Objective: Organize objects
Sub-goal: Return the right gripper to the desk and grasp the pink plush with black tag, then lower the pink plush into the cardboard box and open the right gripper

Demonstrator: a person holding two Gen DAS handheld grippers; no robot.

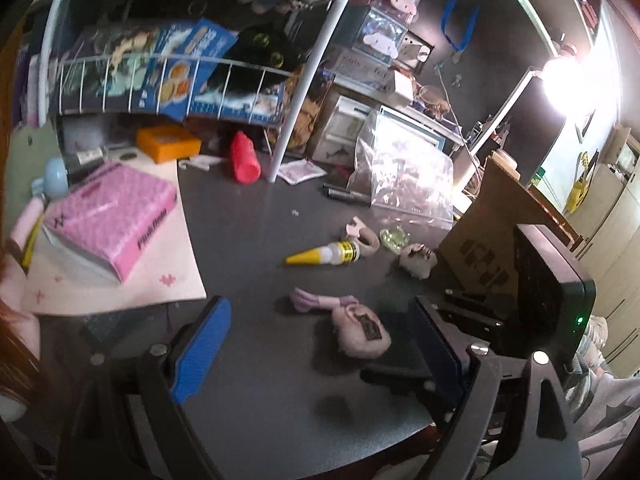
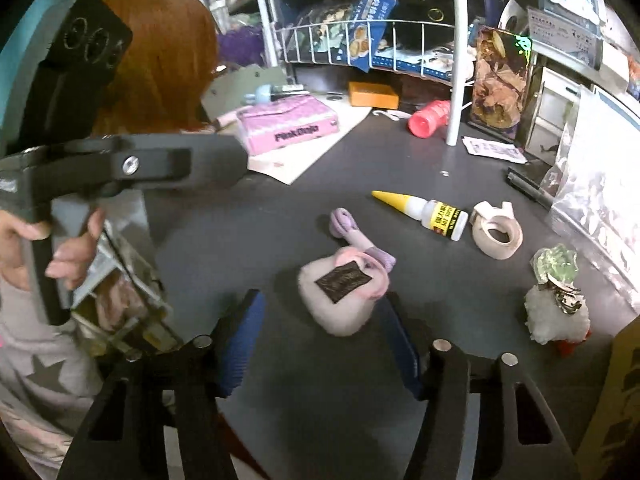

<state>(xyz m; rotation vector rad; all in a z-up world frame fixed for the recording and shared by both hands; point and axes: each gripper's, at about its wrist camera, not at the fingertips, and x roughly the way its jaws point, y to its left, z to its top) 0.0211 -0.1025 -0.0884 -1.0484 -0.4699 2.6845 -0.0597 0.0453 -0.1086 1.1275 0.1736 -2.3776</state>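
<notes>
A pink fluffy pouch (image 2: 340, 300) with a dark label and a lilac strap lies on the dark table (image 2: 280, 216); it also shows in the left wrist view (image 1: 362, 330). My right gripper (image 2: 322, 342) is open, its blue pads either side of the pouch, just short of it. My left gripper (image 1: 320, 354) is open and empty, near the pouch. A glue bottle (image 2: 424, 212) with a yellow tip, a tape roll (image 2: 496, 232) and a white fluffy charm (image 2: 558, 312) lie further right.
A pink box (image 1: 112, 220) sits on a cream mat at the left. A red bottle (image 1: 244, 158) lies by a white rack pole (image 1: 288, 120). A clear plastic bag (image 1: 404, 176) and cardboard box (image 1: 492, 236) stand at the right. Wire shelves hold boxes behind.
</notes>
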